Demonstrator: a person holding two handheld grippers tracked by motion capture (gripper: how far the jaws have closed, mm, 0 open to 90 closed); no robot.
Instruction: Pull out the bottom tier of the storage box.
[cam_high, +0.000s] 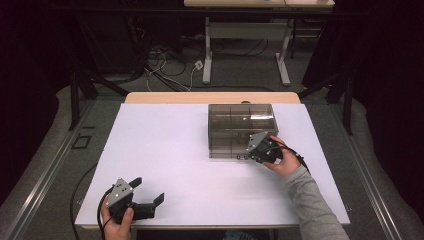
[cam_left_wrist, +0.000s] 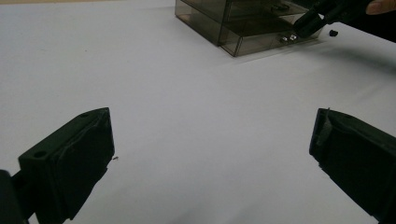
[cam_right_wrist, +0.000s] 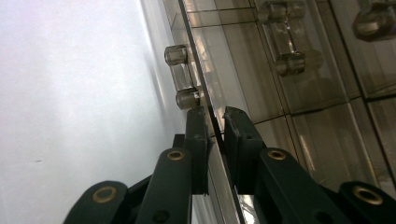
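Observation:
A smoky see-through box with drawers stands at the back right of the white table. My right gripper is at the box's lower front edge. In the right gripper view its jaws stand close together on either side of a thin drawer front panel, just below a clear handle. My left gripper rests near the table's front left corner, jaws wide apart and holding nothing. From the left gripper view the box and the right gripper lie far ahead.
The white tabletop stretches between the left gripper and the box. Beyond the table's wooden far edge lie floor cables and the legs of another desk. A grey sleeve comes in from the bottom right.

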